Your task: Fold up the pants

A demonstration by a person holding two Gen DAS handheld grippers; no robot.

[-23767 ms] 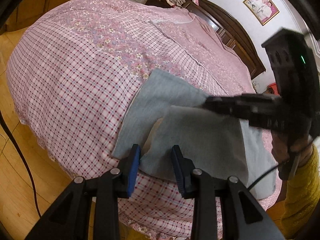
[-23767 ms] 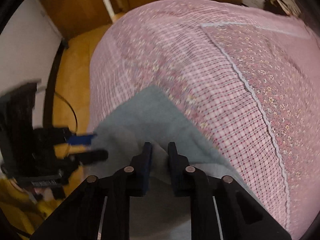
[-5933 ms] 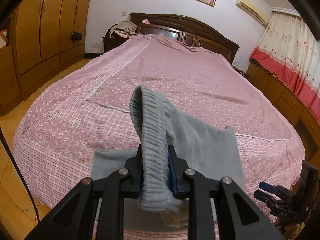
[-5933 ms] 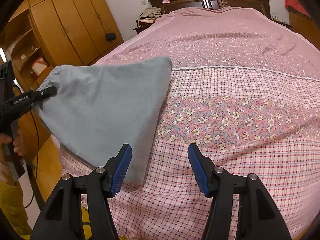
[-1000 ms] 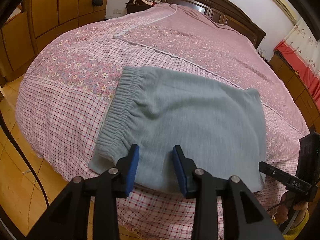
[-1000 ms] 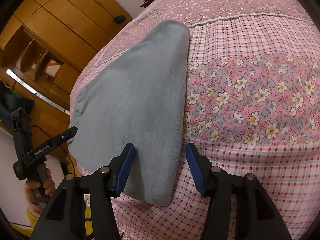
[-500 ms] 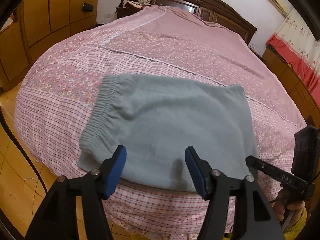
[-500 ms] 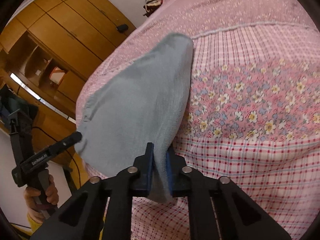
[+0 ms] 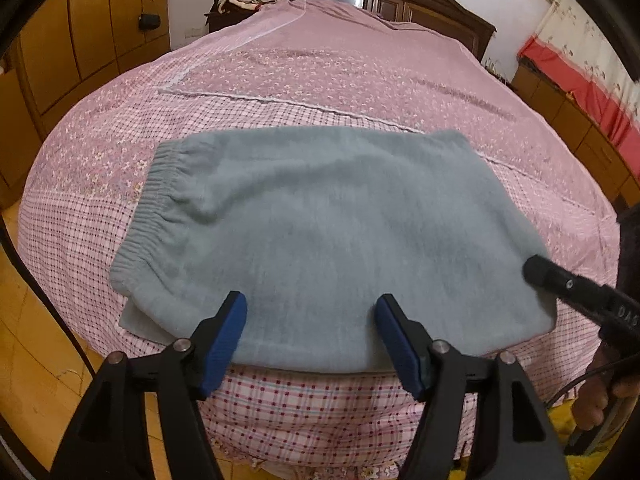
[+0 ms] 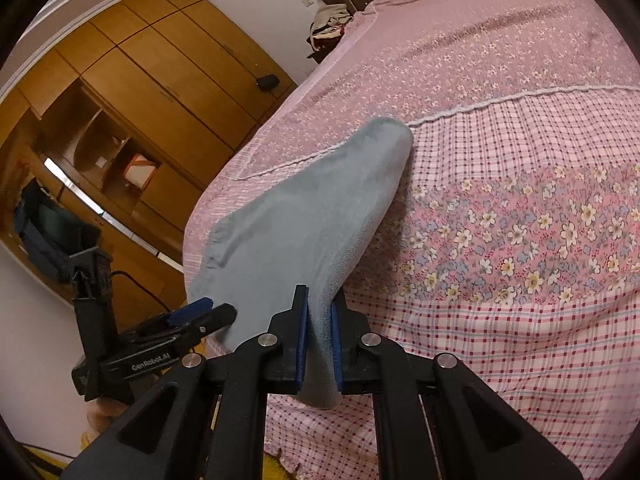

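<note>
Pants (image 9: pixel 328 236), grey-blue and soft, lie folded near the foot edge of a bed (image 9: pixel 360 68) with a pink checked and flowered cover. The elastic waistband (image 9: pixel 152 200) faces the left side of the left wrist view. The left gripper (image 9: pixel 310 332) hovers over the near edge of the pants, its blue jaws spreading wider with nothing pinched between them; it looks to have let go so the fabric can settle flat. The right gripper (image 10: pixel 320 336) has its jaws pressed onto the pants' right-hand corner and lifts it off the cover, probably to bring that end across for the next fold. A second ago the right jaws were spread around that corner, not yet gripping, and the left jaws stood much narrower over the fabric.
</note>
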